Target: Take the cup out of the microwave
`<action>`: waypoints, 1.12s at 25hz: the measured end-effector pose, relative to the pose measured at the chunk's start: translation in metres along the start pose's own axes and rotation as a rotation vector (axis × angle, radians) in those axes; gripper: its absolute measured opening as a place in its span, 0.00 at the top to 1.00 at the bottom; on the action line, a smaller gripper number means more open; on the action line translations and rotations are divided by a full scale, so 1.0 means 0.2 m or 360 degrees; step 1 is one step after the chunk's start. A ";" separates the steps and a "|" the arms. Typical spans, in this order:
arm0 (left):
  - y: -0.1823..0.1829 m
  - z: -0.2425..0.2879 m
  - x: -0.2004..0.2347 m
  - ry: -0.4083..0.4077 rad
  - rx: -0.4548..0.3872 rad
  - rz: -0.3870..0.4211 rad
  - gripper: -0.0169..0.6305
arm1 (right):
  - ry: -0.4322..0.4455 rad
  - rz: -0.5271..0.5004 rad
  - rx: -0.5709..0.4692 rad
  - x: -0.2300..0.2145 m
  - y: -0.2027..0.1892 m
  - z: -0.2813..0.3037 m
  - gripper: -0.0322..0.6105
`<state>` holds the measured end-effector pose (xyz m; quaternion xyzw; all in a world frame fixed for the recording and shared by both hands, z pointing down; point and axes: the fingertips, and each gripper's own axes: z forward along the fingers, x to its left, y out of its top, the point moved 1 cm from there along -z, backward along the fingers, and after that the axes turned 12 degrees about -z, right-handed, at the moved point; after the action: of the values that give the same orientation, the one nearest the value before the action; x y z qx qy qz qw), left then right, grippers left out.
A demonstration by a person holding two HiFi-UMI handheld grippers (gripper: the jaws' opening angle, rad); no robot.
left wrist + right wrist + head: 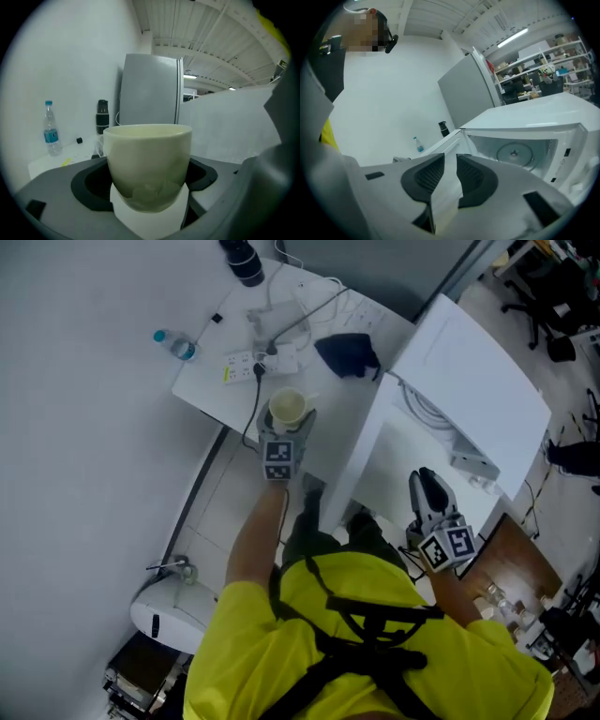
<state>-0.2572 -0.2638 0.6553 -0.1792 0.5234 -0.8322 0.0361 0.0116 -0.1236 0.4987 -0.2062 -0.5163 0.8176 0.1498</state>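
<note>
A cream cup [287, 409] sits upright between the jaws of my left gripper [286, 420], which is shut on it above the white table [208, 392], left of the microwave. In the left gripper view the cup [147, 159] fills the middle, held low on its sides by the left gripper [147, 187]. The white microwave [473, 381] stands with its door [361, 460] swung open. My right gripper [427, 488] hangs in front of the open cavity, jaws a little apart with nothing between them. In the right gripper view the right gripper [451, 176] faces the door edge [445, 145] and the bare turntable [514, 153].
On the table lie a water bottle [176, 345], a black flask [242, 259], a power strip with cables [246, 365] and a dark cloth [347, 354]. A tall grey cabinet [150, 89] stands behind the table. Shelving and clutter lie to the right.
</note>
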 end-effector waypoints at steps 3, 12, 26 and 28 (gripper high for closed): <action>-0.18 0.12 0.03 -0.0049 0.0094 0.0022 0.31 | -0.0113 -0.0030 0.0038 0.01 -0.05 0.10 0.82; -0.38 0.27 -0.03 -0.0212 0.0211 0.0065 0.31 | -0.0459 -0.0093 0.0154 -0.04 -0.10 0.29 0.82; -0.46 0.15 -0.11 -0.0379 0.0378 0.0220 0.28 | -0.0608 -0.0060 0.0035 -0.05 0.00 0.24 0.82; -0.45 -0.05 -0.10 -0.0425 0.0410 0.0211 0.28 | -0.0664 -0.0067 -0.0016 -0.06 0.05 0.23 0.84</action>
<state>-0.2294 -0.2099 0.7265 -0.2471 0.4139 -0.8570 0.1824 -0.0007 -0.1685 0.5093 -0.0222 -0.5443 0.8367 0.0557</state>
